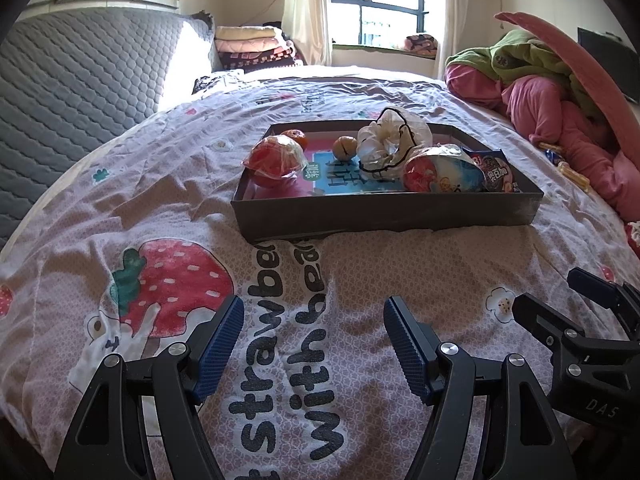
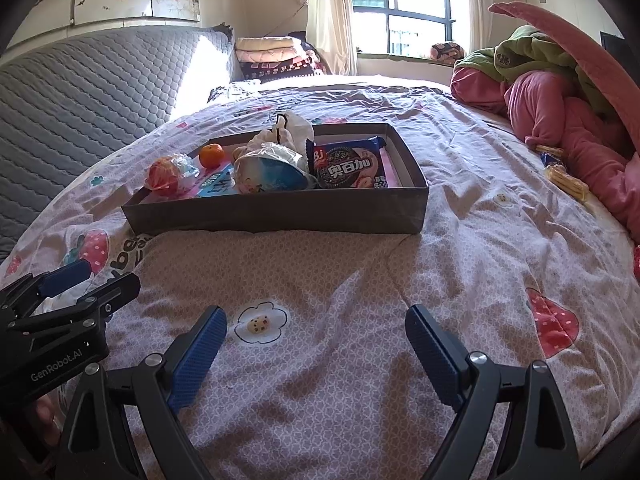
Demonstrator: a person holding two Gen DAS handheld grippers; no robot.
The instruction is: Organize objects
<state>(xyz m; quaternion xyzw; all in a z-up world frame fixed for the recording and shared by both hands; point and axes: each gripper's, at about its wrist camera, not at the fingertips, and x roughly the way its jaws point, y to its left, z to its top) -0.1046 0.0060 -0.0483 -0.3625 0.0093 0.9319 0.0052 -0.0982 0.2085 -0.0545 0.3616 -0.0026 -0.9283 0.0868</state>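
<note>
Matt cardboard box point(image 2: 280, 212); glossy, crinkled plastic biscuit packet point(image 2: 352, 166); soft printed cloth bedsheet point(image 2: 320, 280); fingers point(image 2: 198, 354) with rough-textured blue pads.

The bedsheet point(image 1: 360, 280) carries large dark lettering reading "straw" and "with". A snack packet point(image 2: 352, 168) in the box point(image 2: 280, 216) shows "奥百加". The left gripper's point(image 2: 52, 320) body reads "GenRobot.AI".

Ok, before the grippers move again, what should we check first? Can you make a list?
1. Left gripper open and holding nothing: ok.
2. Right gripper open and holding nothing: ok.
3. Box sits flat on the bedsheet: ok.
4. Orange and cookie packet inside the box: ok.
5. Yellow snack packets by the pink blanket still outside the box: not ok.
6. More hidden under the blanket: cannot tell.
</note>
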